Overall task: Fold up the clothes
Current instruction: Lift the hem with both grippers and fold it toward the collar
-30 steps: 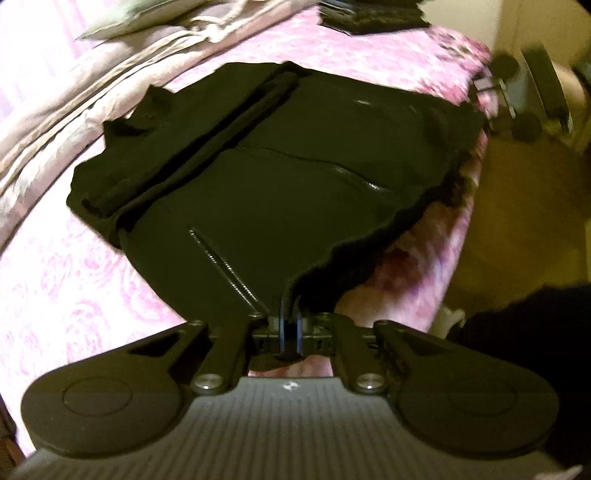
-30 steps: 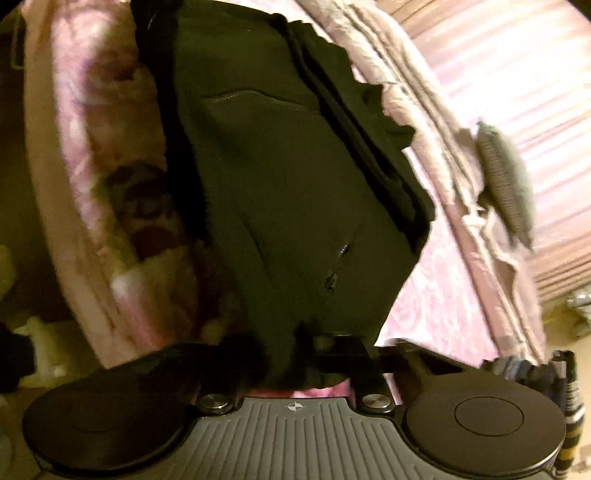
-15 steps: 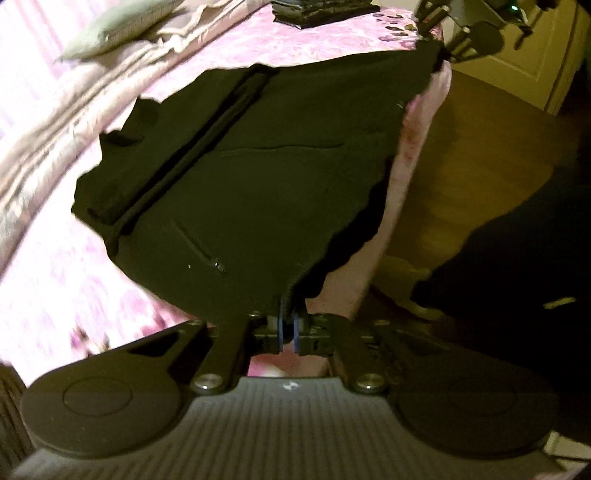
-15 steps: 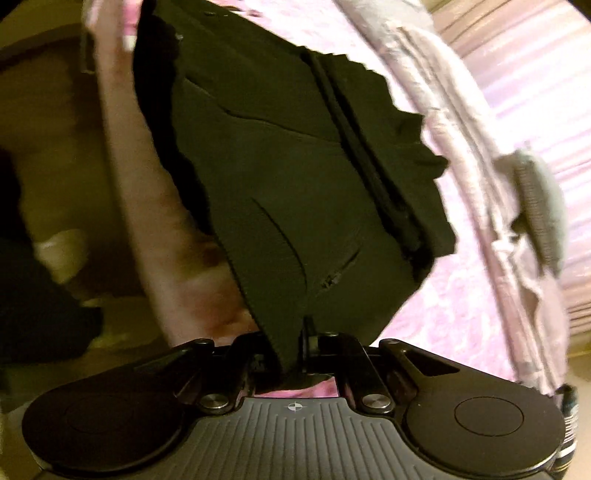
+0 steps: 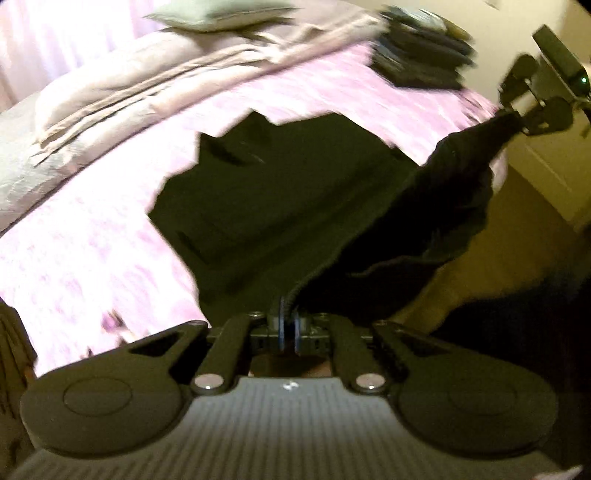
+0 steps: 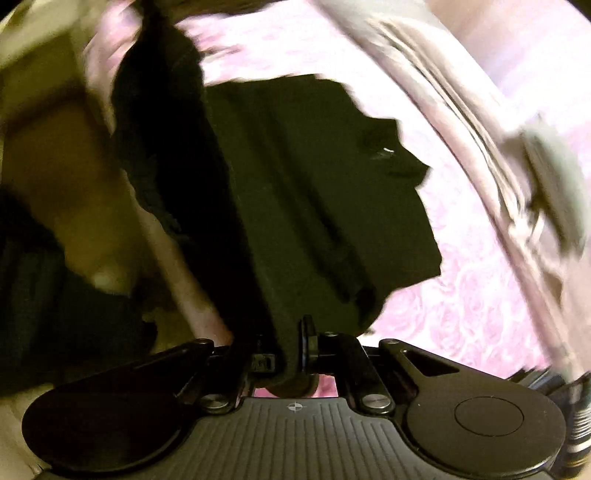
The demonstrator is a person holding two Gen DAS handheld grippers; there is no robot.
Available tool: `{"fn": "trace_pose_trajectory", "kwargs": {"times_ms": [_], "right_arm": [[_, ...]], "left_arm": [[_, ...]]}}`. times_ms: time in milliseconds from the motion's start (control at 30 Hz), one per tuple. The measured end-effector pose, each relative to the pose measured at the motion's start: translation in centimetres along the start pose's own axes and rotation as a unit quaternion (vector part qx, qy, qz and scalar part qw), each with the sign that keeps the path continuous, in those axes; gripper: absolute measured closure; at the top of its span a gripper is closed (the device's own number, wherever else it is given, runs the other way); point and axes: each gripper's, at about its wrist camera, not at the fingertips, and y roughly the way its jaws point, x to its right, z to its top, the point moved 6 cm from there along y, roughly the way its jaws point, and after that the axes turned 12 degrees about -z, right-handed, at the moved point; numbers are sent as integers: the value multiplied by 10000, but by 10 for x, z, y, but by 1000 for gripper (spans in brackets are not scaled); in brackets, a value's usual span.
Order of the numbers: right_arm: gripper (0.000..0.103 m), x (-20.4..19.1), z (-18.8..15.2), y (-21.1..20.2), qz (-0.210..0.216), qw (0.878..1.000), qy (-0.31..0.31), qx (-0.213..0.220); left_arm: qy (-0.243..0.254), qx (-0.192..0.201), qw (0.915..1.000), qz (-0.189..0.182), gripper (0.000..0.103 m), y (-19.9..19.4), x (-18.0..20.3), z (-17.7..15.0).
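A black jacket [image 5: 280, 206] lies on a pink flowered bedspread [image 5: 81, 251], its near hem lifted off the bed. My left gripper [image 5: 288, 314] is shut on one hem corner. My right gripper [image 6: 301, 336] is shut on the other corner; it also shows in the left wrist view [image 5: 517, 118] at the far right, with the hem stretched and sagging between the two. In the right wrist view the jacket [image 6: 317, 199] hangs from the jaws and its collar end rests on the bed. Both views are motion-blurred.
A folded beige quilt [image 5: 155, 85] with a grey-green pillow [image 5: 214, 14] lies along the far side of the bed. A stack of dark folded clothes [image 5: 421, 62] sits at the far corner. The wooden floor [image 5: 517, 236] lies past the bed edge on the right.
Both grippers have lifted the jacket's hem higher and carried it over the bed toward the collar. The lower part now sags between them instead of lying flat.
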Motion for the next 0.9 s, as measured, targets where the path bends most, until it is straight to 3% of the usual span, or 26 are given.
{"fn": "trace_pose_trajectory", "kwargs": {"times_ms": [67, 133, 300, 400, 633, 900], "right_arm": [[100, 45, 25, 23, 250, 9991, 332, -23], [100, 78, 47, 47, 357, 9990, 269, -15], [99, 149, 85, 114, 756, 9965, 352, 6], [100, 179, 95, 149, 1017, 9937, 460, -42], [99, 227, 113, 214, 1411, 9870, 740, -188], [100, 260, 139, 277, 1290, 9835, 1218, -344]], "left_arm": [[-171, -21, 9999, -4, 100, 11, -27, 34], [-234, 0, 9997, 70, 100, 23, -52, 63], [-627, -91, 9977, 222, 100, 63, -110, 111], [-938, -213, 9951, 237, 100, 92, -143, 127], [-1065, -565, 9925, 198, 100, 137, -203, 158], [-1201, -770, 9898, 27, 100, 198, -281, 169]]}}
